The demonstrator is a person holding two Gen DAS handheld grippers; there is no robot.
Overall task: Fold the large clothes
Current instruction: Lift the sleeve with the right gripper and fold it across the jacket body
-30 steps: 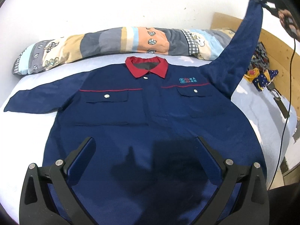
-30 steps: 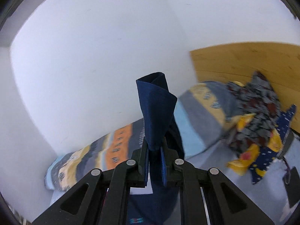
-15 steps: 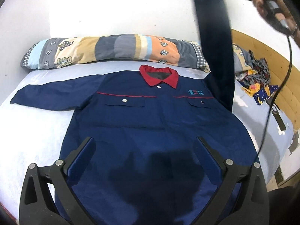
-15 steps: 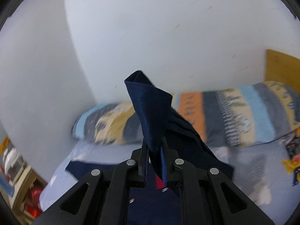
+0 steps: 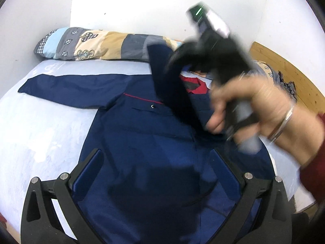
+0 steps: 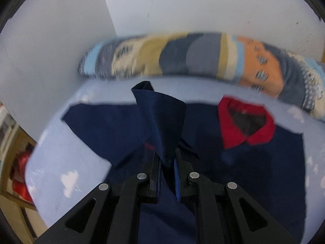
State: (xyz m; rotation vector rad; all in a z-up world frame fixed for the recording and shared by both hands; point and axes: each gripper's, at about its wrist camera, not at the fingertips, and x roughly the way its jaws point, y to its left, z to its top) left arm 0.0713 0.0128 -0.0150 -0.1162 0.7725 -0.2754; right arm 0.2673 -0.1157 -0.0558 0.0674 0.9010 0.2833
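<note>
Right claw [image 6: 166,163], clenched on the sleeve cuff [image 6: 160,120], has swung from high at 1 o'clock across the jacket [image 5: 142,142] chest; left claw [image 5: 156,174] hovers released. Sleeve fold is nearly laid.

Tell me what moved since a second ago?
The right gripper swung the sleeve it grips from high over the bed's right side down across the jacket, toward the red collar. The left gripper stayed open over the hem, and the other sleeve stayed flat.
</note>
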